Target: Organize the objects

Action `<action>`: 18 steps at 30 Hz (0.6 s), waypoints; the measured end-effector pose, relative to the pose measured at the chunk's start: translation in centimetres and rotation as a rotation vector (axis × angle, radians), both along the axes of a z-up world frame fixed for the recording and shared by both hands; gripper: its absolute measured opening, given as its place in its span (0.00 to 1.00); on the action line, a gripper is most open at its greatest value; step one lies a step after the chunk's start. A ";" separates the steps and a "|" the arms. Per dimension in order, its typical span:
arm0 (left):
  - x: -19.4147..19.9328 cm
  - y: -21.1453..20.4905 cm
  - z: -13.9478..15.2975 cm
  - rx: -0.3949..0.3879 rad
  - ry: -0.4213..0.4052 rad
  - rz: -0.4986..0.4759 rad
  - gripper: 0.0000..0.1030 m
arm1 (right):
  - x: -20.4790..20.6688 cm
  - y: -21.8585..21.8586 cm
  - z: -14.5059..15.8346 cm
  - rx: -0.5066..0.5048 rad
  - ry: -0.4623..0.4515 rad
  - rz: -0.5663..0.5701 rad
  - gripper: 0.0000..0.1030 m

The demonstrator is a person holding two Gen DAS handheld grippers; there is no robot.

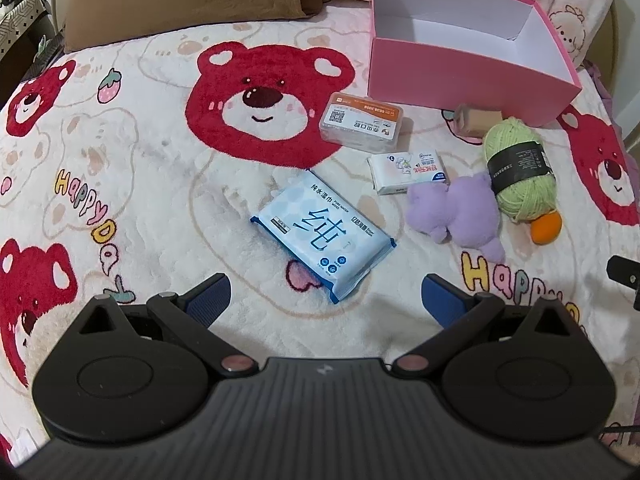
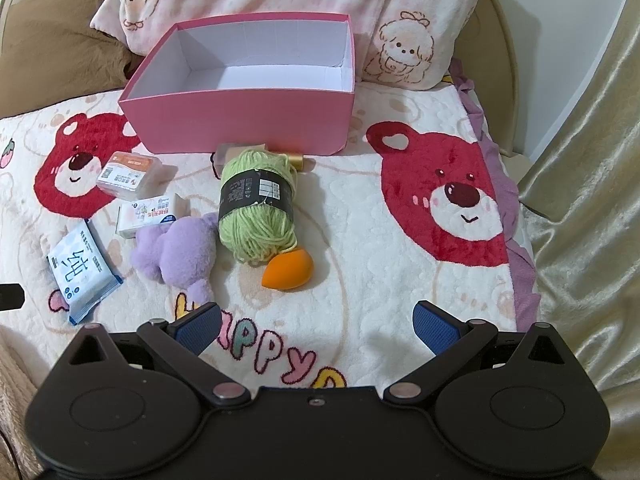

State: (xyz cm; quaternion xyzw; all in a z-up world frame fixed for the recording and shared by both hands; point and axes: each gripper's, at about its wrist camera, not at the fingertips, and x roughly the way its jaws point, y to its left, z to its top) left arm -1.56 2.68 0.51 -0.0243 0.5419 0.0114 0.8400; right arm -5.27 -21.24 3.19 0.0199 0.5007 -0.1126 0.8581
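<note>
Both the left gripper (image 1: pixel 324 296) and right gripper (image 2: pixel 316 326) hover wide open and empty above a fleecy bear-print blanket (image 2: pixel 400 240). A pink cardboard box (image 2: pixel 240 124) sits near its pillow edge; before it lie a green yarn ball (image 2: pixel 256 208), fuzzy purple toy (image 2: pixel 180 250), orange teardrop sponge (image 2: pixel 286 272) and glossy blue wipes pack (image 1: pixel 324 232).

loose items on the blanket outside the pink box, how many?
7: wipes pack, clear case, tissue pack, purple plush, green yarn, orange sponge, tan box against the pink box. More could be hidden behind the yarn.
</note>
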 end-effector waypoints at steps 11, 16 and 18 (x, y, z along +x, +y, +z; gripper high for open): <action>0.0 0.0 0.0 -0.001 0.001 -0.003 1.00 | 0.1 0.0 0.0 0.000 0.002 -0.003 1.00; -0.1 0.0 -0.1 0.000 0.002 -0.010 1.00 | 0.1 0.0 -0.2 0.004 0.008 -0.004 1.00; -0.3 -0.1 -0.1 0.000 0.004 -0.011 1.00 | 0.1 -0.1 -0.3 0.004 0.010 -0.002 1.00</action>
